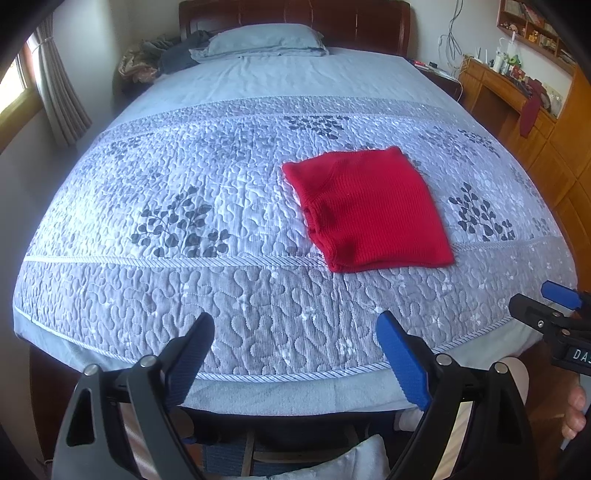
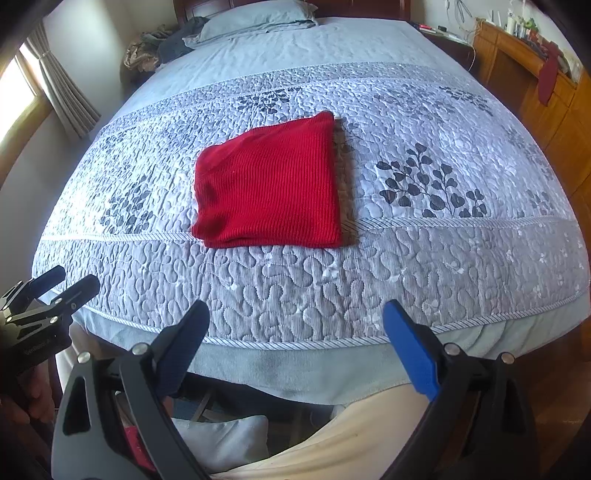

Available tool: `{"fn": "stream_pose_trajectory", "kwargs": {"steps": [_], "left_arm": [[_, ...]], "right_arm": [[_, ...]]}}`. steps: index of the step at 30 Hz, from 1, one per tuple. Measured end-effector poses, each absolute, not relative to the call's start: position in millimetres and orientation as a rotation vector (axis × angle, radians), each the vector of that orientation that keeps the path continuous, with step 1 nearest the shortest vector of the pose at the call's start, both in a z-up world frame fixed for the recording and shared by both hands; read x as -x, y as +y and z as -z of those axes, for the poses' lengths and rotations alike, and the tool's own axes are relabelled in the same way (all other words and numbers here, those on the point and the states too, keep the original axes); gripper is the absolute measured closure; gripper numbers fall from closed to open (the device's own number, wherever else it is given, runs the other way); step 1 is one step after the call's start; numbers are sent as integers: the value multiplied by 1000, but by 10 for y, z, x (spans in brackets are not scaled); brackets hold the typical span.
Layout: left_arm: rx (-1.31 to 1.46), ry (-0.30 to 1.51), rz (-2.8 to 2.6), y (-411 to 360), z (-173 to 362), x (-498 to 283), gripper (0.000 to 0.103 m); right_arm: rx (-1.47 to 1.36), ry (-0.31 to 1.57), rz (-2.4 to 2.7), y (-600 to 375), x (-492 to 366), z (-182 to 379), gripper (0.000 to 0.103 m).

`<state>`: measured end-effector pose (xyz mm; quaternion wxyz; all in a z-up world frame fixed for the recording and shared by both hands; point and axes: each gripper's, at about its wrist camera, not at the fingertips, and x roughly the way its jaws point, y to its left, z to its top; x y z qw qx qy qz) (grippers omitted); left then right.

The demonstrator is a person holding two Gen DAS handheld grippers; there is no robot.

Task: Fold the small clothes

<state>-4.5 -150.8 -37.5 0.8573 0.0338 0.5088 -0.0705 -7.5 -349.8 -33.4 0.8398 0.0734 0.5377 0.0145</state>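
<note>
1. Left side of the room: one window with one grey gathered curtain (image 1: pixel 59 85); a heap of dark and patterned clothes (image 1: pixel 155 59) sits beside the head of the bed.
2. One wide bed with a grey-blue quilted bedspread printed with dark leaf sprigs (image 1: pixel 184 206); one pale blue pillow (image 1: pixel 258 38) at the far end against one dark wooden headboard (image 1: pixel 295 13).
3. Left gripper, black arms with blue ribbed pads (image 1: pixel 295 339): jaws spread wide, nothing between them, hovering over the near edge of the bedspread. Also seen from the side in the right wrist view (image 2: pixel 70 284), at the bed's near left corner.
4. One red ribbed knit garment, folded into a rough rectangle (image 1: pixel 369 210), lies flat on the bedspread, right of centre in the left wrist view and centre-left in the right wrist view (image 2: pixel 269 184). Well apart from both grippers.
5. Garment's long axis runs roughly near-to-far along the bed, far end slanted right. Stacked open layers face left; a straight edge faces right, with a thin brownish strip showing under it in the right wrist view; cannot tell what that strip is.
6. Right gripper, same black-and-blue build (image 2: pixel 295 336): jaws wide apart, empty, over the near bed edge. Its tips show at the right edge of the left wrist view (image 1: pixel 543 299).
7. Right side: one orange-brown wooden desk and cabinet run (image 1: pixel 517 103) with small clutter on top; one dark red cloth (image 1: pixel 532 107) hangs over its front.
</note>
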Motion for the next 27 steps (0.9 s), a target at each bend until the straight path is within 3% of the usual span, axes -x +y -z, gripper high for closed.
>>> {"fn": "stream_pose_trajectory", "kwargs": {"steps": [27], "left_arm": [[-95, 1066, 163, -1579, 370, 39, 13]], "right_arm": [[-176, 1148, -27, -3524, 49, 415, 9]]}}
